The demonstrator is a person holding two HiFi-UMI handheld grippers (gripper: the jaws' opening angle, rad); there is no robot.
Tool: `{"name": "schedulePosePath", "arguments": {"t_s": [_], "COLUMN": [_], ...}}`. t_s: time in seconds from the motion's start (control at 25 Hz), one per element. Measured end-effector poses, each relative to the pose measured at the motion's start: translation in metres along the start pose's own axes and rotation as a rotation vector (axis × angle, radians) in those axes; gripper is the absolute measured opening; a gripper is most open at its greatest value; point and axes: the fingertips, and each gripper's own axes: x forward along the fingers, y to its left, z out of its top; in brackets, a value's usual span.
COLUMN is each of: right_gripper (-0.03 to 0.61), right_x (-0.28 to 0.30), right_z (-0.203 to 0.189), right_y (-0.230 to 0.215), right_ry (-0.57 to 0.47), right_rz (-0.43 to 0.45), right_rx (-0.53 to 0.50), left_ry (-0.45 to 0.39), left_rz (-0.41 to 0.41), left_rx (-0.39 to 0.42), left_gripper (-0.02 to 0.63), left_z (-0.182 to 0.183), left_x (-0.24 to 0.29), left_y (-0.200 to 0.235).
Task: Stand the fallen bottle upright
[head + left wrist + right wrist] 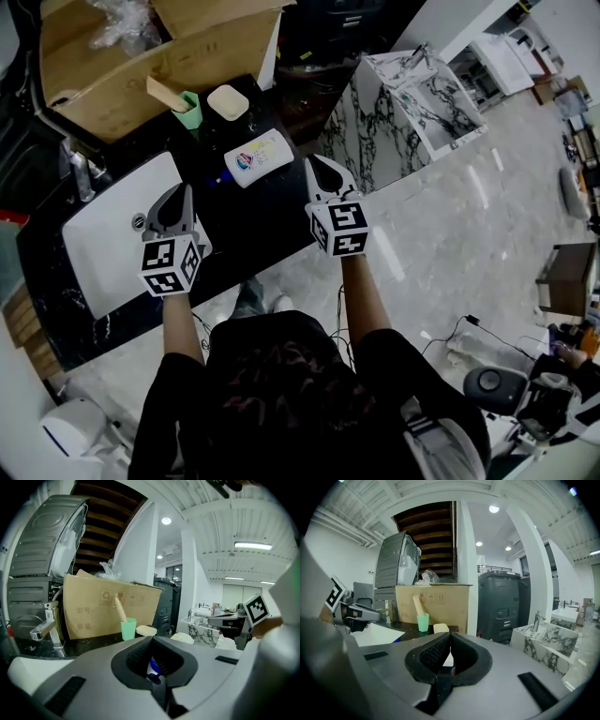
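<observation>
Your bottle [260, 156] lies on its side on the glossy black counter [272, 214], a flat white plastic shape with a printed label and a blue cap pointing toward the white sink [103, 234]. Bare counter stays open between it and the front edge. Your left gripper [184, 193] and right gripper [313, 162] sit near either end, both closed on nothing. A green cup [190, 112], a cream block [228, 101] and a cardboard box [187, 56] crowd the far side.
</observation>
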Motion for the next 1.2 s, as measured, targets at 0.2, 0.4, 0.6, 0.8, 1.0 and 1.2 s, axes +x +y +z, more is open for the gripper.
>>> {"name": "schedulePosePath", "arguments": {"t_s": [0.2, 0.4, 0.6, 0.8, 1.0, 1.2], "right_gripper": [0.014, 0.014, 0.014, 0.014, 0.014, 0.014], "right_x": [0.022, 0.042, 0.052, 0.058, 0.064, 0.075], "right_z": [-0.004, -0.011, -0.018, -0.023, -0.029, -0.033], "right_y": [0.002, 0.001, 0.001, 0.000, 0.000, 0.001], "right_ry": [0.026, 0.056, 0.074, 0.089, 0.106, 0.126], "right_rz": [0.017, 0.027, 0.031, 0.030, 0.036, 0.048], "right_rx": [0.001, 0.002, -0.006, -0.002, -0.005, -0.023], "left_ry": [0.027, 0.053, 0.090, 0.144, 0.182, 0.226], "left_rz": [-0.011, -0.029, -0.039, -0.063, -0.072, -0.084], "left_rx": [-0.005, -0.012, -0.019, -0.046, -0.069, -0.086], "left_gripper": [0.015, 0.015, 0.017, 0.138, 0.148, 0.172], "left_z": [-0.008, -0.017, -0.028, -0.042, -0.054, -0.068], "left_x": [0.018, 0.033, 0.046, 0.059, 0.067, 0.074], "left_y": [0.004, 0.005, 0.005, 0.003, 0.001, -0.003]}}
